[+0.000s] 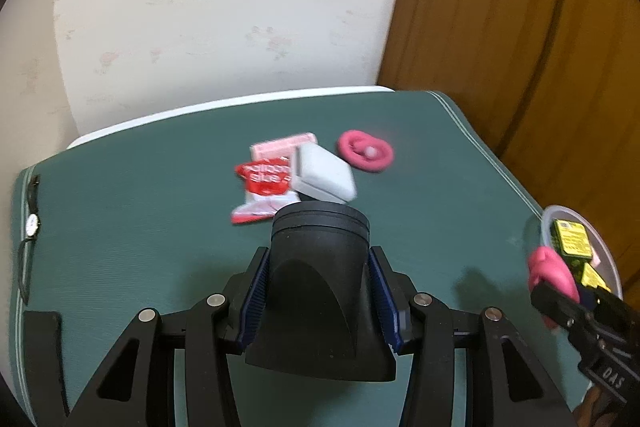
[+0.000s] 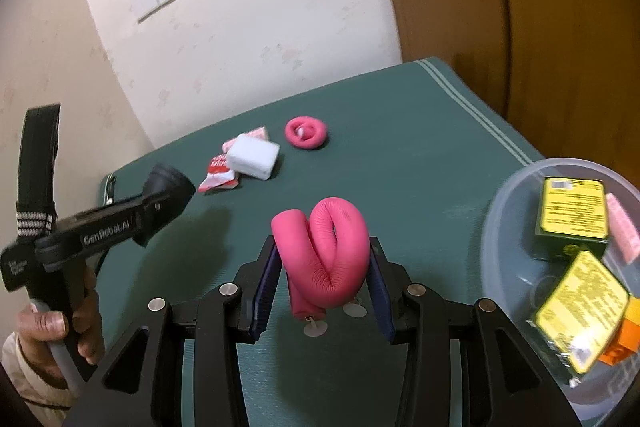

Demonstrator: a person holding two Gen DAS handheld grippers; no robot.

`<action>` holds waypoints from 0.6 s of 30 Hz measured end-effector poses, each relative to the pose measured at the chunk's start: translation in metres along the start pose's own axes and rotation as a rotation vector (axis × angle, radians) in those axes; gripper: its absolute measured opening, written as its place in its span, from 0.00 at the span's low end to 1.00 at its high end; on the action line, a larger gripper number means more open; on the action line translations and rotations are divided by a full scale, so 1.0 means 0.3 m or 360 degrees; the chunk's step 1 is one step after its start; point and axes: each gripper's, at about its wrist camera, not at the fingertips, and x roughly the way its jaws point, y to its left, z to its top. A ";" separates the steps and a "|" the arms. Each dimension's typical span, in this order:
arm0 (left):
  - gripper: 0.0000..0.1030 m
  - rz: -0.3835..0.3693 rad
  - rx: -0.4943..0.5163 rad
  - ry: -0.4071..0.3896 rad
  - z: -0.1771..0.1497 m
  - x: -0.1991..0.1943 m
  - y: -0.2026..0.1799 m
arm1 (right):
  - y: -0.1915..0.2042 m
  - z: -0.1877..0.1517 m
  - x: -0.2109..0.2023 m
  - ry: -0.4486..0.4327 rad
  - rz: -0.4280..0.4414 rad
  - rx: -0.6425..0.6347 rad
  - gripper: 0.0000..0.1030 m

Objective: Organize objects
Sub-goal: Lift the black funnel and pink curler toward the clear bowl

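Note:
My left gripper is shut on a black flared cap, its blue pads pressing both sides. The right wrist view shows the same cap held above the green table at the left. My right gripper is shut on a folded pink foam roller, which also shows at the right edge of the left wrist view. On the table beyond lie a coiled pink roller, a white box, a red and white packet and a pink box.
A clear plastic bowl at the table's right edge holds two yellow and green boxes, a pink piece and an orange one. A wristwatch lies along the left edge. A hand grips the left tool. Wall and wooden door stand behind.

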 end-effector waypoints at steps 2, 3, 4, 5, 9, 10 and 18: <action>0.49 -0.0033 0.0022 0.0004 -0.006 -0.004 -0.023 | -0.024 -0.002 -0.023 -0.0021 -0.0017 0.0027 0.42; 0.49 -0.0038 0.0034 0.0001 -0.007 -0.007 -0.033 | -0.038 -0.005 -0.036 -0.0031 -0.0024 0.0043 0.42; 0.49 -0.0045 0.0053 -0.0004 -0.009 -0.013 -0.048 | -0.053 -0.007 -0.051 -0.0042 -0.0035 0.0059 0.42; 0.49 -0.0051 0.0066 -0.0007 -0.013 -0.018 -0.060 | -0.066 -0.008 -0.062 -0.0051 -0.0046 0.0070 0.42; 0.49 -0.0077 0.0121 -0.0012 -0.022 -0.031 -0.109 | -0.118 -0.012 -0.126 -0.0103 -0.0101 0.0111 0.42; 0.49 -0.0085 0.0136 -0.0013 -0.025 -0.034 -0.123 | -0.134 -0.012 -0.143 -0.0117 -0.0114 0.0122 0.42; 0.49 -0.0150 0.0257 -0.0009 -0.044 -0.062 -0.241 | -0.262 -0.014 -0.254 -0.0211 -0.0217 0.0223 0.42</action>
